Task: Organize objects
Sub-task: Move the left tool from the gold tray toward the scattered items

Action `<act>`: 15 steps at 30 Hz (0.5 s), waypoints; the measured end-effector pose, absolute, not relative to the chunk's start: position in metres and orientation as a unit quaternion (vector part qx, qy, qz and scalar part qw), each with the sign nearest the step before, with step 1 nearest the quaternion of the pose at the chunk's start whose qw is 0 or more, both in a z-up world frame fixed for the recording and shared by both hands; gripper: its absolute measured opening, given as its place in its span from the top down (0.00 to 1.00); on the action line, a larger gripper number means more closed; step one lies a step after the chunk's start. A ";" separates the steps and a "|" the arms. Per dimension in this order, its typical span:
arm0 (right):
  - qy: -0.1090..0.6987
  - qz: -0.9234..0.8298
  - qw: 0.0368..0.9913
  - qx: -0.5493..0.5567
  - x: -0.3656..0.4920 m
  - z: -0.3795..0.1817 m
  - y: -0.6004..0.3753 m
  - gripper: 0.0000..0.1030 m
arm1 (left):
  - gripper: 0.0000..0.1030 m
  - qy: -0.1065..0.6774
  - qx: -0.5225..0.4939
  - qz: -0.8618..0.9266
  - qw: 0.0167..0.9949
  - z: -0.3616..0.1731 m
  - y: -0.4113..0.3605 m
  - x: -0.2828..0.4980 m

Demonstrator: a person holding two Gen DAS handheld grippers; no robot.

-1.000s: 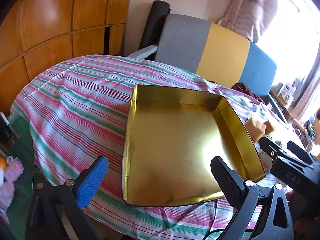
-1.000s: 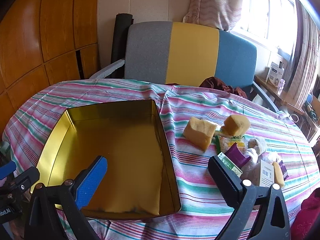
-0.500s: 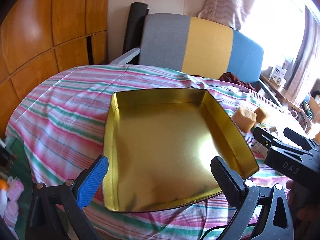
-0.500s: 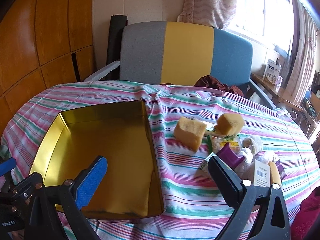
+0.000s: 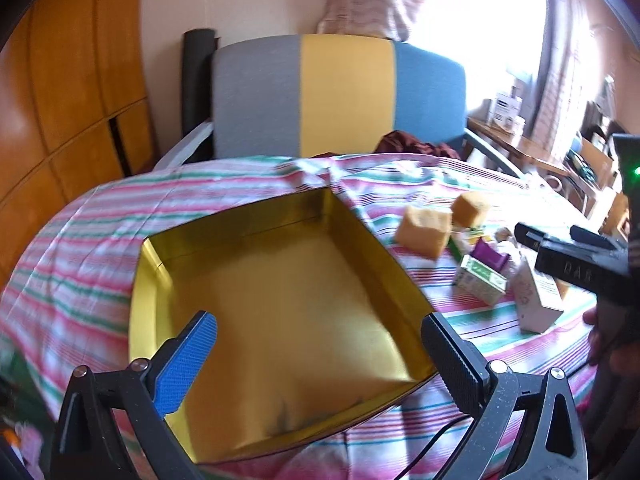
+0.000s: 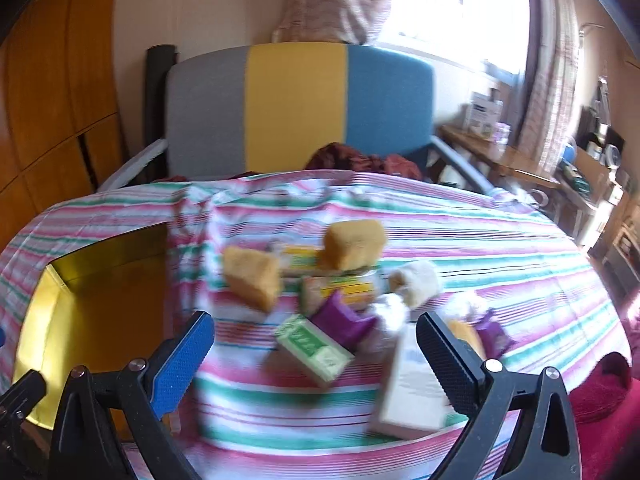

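Gold tin tray lies beside clutter, both grippers agape.

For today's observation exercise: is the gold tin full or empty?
Empty. The gold tin shows only its bare floor and walls; the sponges and boxes lie beside it on the tablecloth.

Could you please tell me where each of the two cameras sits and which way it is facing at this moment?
Left wrist: sits on the left gripper, open, looking forward and down into the empty gold tray; the right gripper and part of a hand show at the right edge.
Right wrist: sits on the right gripper, open, facing the pile of sponges and small boxes.
Shared: the tray, the pile, the striped tablecloth and the tricolour chair.
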State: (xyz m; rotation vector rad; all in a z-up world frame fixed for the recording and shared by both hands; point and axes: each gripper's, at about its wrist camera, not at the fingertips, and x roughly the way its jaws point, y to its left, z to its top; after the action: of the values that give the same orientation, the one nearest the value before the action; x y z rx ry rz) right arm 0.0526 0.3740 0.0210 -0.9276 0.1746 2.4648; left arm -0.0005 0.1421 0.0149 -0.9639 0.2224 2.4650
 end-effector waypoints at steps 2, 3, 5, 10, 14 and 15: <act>0.062 0.900 0.268 -0.338 0.061 0.025 0.393 0.00 | 0.00 0.098 -0.352 0.897 0.249 0.015 0.156 0.000; 0.059 0.897 0.281 -0.337 0.065 0.026 0.404 0.00 | 0.00 0.107 -0.352 0.895 0.251 0.014 0.164 0.000; 0.061 0.891 0.298 -0.337 0.074 0.028 0.423 0.00 | 0.00 0.122 -0.348 0.893 0.260 0.014 0.179 0.002; 0.092 0.876 0.331 -0.338 0.089 0.015 0.472 0.00 | 0.00 0.141 -0.346 0.883 0.283 0.013 0.210 0.004; 0.145 0.865 0.348 -0.331 0.100 0.003 0.501 0.00 | 0.00 0.164 -0.341 0.875 0.302 0.012 0.235 0.008; 0.162 0.861 0.350 -0.331 0.103 0.001 0.506 0.00 | 0.00 0.167 -0.343 0.873 0.305 0.011 0.240 0.008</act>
State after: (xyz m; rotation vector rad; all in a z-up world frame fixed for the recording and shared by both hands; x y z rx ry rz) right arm 0.1034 0.5061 0.0012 -0.8576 0.4209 2.2307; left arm 0.0078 0.2400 0.0113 -0.9087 0.4422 2.3103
